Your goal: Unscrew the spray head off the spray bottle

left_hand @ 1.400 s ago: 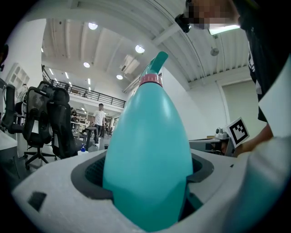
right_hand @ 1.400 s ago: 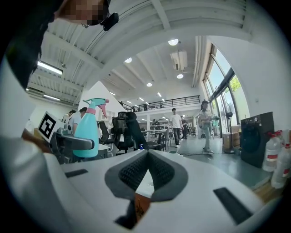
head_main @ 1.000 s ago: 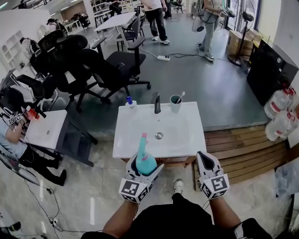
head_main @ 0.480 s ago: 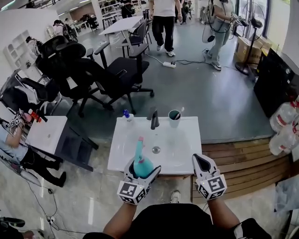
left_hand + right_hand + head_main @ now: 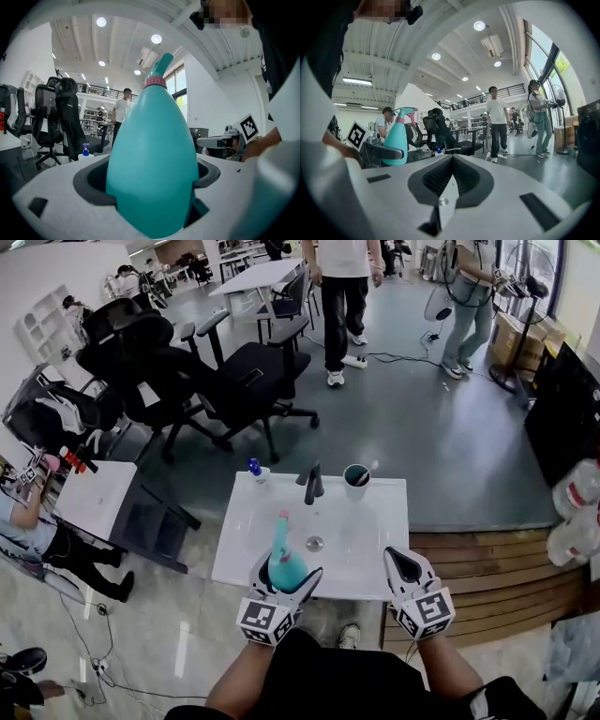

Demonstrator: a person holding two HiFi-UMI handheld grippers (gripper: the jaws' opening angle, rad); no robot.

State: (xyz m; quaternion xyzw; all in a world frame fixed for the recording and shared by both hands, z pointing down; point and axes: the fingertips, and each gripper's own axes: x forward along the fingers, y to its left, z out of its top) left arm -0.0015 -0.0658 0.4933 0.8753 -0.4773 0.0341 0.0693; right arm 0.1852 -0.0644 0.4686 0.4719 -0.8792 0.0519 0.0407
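A teal spray bottle [image 5: 284, 565] with a pink collar and teal spray head [image 5: 159, 70] stands upright between the jaws of my left gripper [image 5: 281, 585], which is shut on its wide body [image 5: 152, 159]. In the head view it hangs over the front edge of the white washbasin [image 5: 246, 554]. My right gripper [image 5: 405, 570] is level with it to the right, near the basin's front right corner. Its jaws are shut and hold nothing [image 5: 452, 176]. In the right gripper view the bottle [image 5: 396, 140] shows at the left, apart from the right gripper.
On the basin's back rim stand a dark faucet [image 5: 313, 484], a cup with a brush [image 5: 355, 480] and a small blue-capped bottle [image 5: 255, 470]. A white side table [image 5: 94, 498] is at the left and a wooden step [image 5: 487, 554] at the right. Office chairs [image 5: 178, 381] and standing people [image 5: 342, 287] are beyond.
Both grippers have moved forward together, from in front of the washbasin to over its front edge. The bottle has stayed upright in the left gripper. The right gripper stays shut.
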